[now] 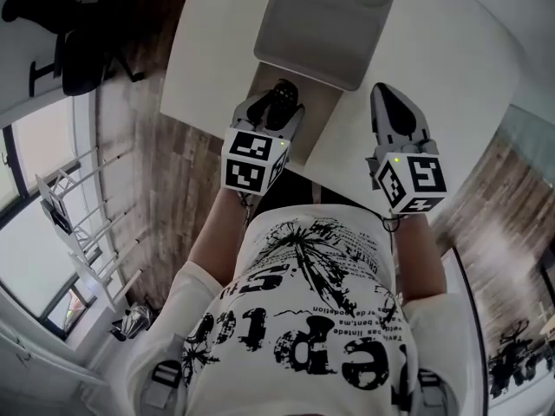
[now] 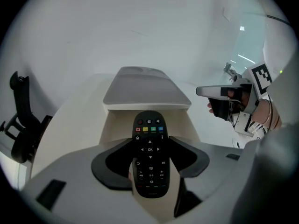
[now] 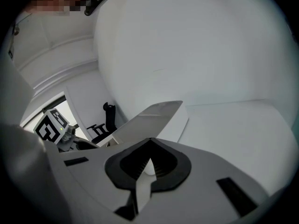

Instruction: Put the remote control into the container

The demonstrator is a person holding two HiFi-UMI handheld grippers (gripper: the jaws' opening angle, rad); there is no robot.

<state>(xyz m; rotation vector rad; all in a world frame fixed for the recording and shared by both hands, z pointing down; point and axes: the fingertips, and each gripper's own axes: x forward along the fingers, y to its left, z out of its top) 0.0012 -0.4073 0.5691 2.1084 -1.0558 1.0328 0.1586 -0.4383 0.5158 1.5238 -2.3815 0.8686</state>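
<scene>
A black remote control (image 1: 282, 90) with coloured buttons is held lengthwise in my left gripper (image 1: 270, 111), which is shut on it. In the left gripper view the remote control (image 2: 149, 125) sticks out past the left gripper (image 2: 150, 146), pointing at the grey container (image 2: 145, 90) just ahead. That container (image 1: 325, 24) sits on the white table (image 1: 451, 68), beyond both grippers. My right gripper (image 1: 395, 115) hovers to the right of the left one, jaws pressed together with nothing between them. In the right gripper view the right gripper (image 3: 148, 160) shows no gap, and the container (image 3: 152, 115) lies ahead to the left.
A beige mat (image 1: 314, 115) lies on the table under the container's near side. The table's near edge (image 1: 199, 115) runs just below the left gripper, with wooden floor beyond. A black office chair (image 1: 78, 50) stands at the far left, a white rack (image 1: 78, 224) nearer.
</scene>
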